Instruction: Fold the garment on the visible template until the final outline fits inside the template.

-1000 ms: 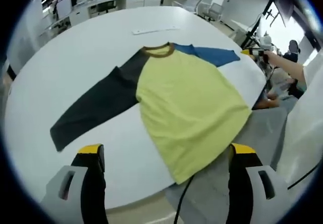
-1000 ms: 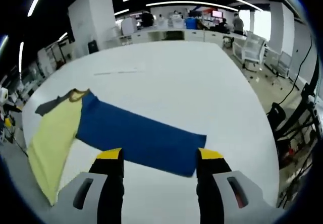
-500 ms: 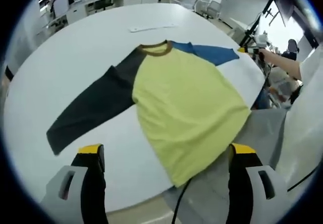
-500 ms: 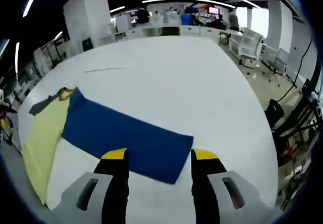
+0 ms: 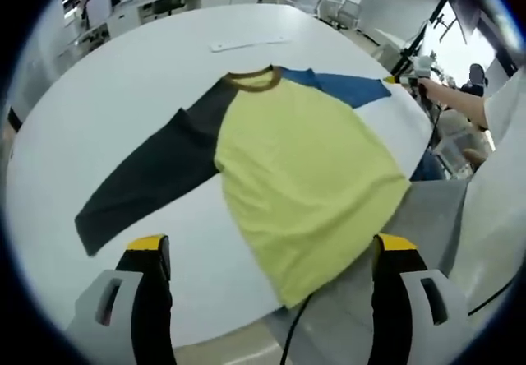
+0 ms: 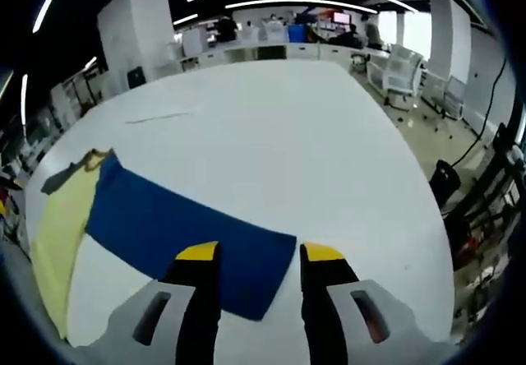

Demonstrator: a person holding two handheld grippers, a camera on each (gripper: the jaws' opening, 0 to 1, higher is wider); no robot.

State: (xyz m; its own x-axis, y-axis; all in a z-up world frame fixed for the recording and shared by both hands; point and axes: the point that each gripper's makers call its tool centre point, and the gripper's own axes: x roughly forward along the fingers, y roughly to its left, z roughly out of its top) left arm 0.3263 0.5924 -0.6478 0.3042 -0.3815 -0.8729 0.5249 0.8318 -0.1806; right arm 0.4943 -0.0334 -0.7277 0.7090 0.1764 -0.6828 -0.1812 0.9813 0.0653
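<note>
A raglan shirt lies flat on the white table [image 5: 115,77]: yellow body [image 5: 304,176], brown collar [image 5: 255,80], dark grey sleeve [image 5: 148,180], blue sleeve [image 5: 345,87]. Its hem reaches over the table's near edge. My left gripper [image 5: 271,246] is open and wide, hovering short of the hem with nothing held. In the right gripper view the blue sleeve [image 6: 181,225] runs toward me and its cuff end lies between the jaws of my right gripper [image 6: 259,254], which is open with a narrowed gap. The right gripper [image 5: 396,78] also shows at the blue cuff in the left gripper view.
A thin white strip [image 5: 249,44] lies on the table beyond the collar, the same strip [image 6: 156,118] at the left in the right gripper view. A person's white sleeve [image 5: 501,200] is at the right. Desks and chairs [image 6: 411,73] stand behind the table.
My right gripper has moved in over the blue cuff and its jaws have drawn closer together. The left gripper view has barely shifted, and the shirt lies as before.
</note>
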